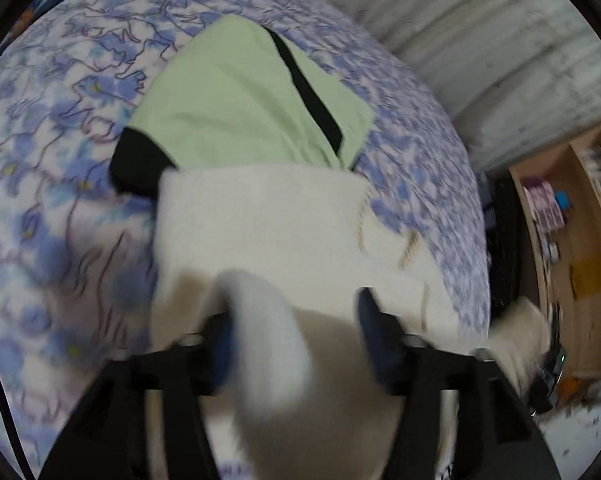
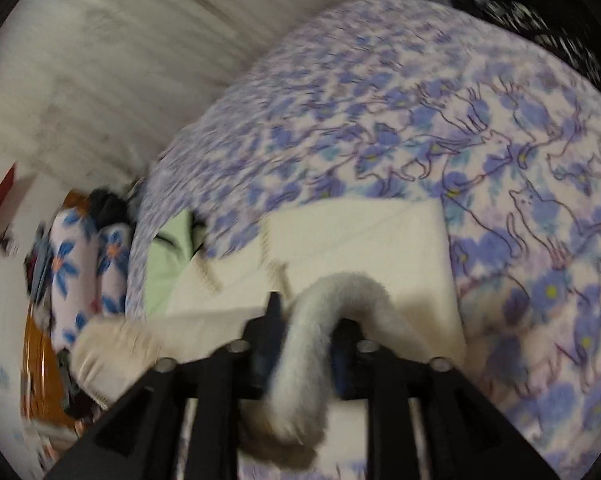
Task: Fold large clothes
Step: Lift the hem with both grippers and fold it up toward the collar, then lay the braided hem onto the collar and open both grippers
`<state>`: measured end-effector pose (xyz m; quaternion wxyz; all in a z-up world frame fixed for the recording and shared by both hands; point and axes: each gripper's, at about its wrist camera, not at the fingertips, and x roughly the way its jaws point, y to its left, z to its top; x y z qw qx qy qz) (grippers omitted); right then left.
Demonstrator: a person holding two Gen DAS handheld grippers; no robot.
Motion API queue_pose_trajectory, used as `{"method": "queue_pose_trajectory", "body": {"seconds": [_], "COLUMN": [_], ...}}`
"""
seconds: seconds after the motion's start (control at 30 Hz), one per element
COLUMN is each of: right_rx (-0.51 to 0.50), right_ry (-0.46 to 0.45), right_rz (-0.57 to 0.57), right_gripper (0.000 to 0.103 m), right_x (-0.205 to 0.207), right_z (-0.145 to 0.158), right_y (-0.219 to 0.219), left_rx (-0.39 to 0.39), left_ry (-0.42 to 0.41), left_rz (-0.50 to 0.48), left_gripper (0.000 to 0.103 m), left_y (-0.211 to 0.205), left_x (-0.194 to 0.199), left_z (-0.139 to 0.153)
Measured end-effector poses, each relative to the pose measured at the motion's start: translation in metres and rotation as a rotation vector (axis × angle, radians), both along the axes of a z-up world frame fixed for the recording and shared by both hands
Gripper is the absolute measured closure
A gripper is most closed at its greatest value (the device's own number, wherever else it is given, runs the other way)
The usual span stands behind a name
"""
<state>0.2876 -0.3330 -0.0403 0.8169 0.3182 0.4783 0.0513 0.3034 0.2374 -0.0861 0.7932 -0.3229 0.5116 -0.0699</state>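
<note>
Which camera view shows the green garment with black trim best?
The left wrist view. There the green garment lies nearly whole on the floral bedspread, black cuff and stripe visible, behind the cream garment. The right wrist view shows only a small green patch at the bed edge.

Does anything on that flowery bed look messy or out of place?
Mostly tidy. The fluffy cream garment lies folded on the blue floral bedspread, but its near edge bunches up between the right gripper's fingers.
</note>
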Motion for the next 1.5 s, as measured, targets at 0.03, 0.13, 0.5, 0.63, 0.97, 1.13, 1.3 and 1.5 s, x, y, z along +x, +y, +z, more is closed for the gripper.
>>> {"method": "queue_pose_trajectory", "body": {"seconds": [0.03, 0.13, 0.5, 0.63, 0.97, 1.13, 1.3, 1.5], "right_rx": [0.011, 0.032, -0.257, -0.345, -0.436, -0.469, -0.577, -0.568], "right_ry": [0.024, 0.05, 0.017, -0.005, 0.004, 0.017, -0.025, -0.156], "right_rz": [0.0, 0.015, 0.059, 0.104, 0.183, 0.208, 0.223, 0.099], "right_gripper": [0.053, 0.046, 0.046, 0.046, 0.042, 0.041, 0.09, 0.095], "right_x": [0.012, 0.027, 0.036, 0.043, 0.084, 0.097, 0.086, 0.052], "right_z": [-0.014, -0.043, -0.073, -0.077, -0.094, -0.105, -0.102, -0.064], "right_y": [0.001, 0.005, 0.001, 0.003, 0.018, 0.025, 0.041, 0.036], "left_rx": [0.03, 0.083, 0.496, 0.652, 0.781, 0.769, 0.891, 0.91], "left_ry": [-0.016, -0.055, -0.032, -0.06, -0.148, -0.194, -0.223, -0.284], "left_rz": [0.017, 0.017, -0.144, -0.218, -0.295, -0.291, -0.281, -0.176], "left_gripper": [0.024, 0.018, 0.018, 0.018, 0.018, 0.03, 0.095, 0.097], "left_y": [-0.001, -0.003, -0.024, -0.039, -0.062, -0.066, -0.085, -0.085], "left_x": [0.01, 0.029, 0.042, 0.044, 0.064, 0.075, 0.068, 0.048], "left_z": [-0.002, -0.008, -0.053, -0.062, -0.06, -0.059, -0.064, -0.039]}}
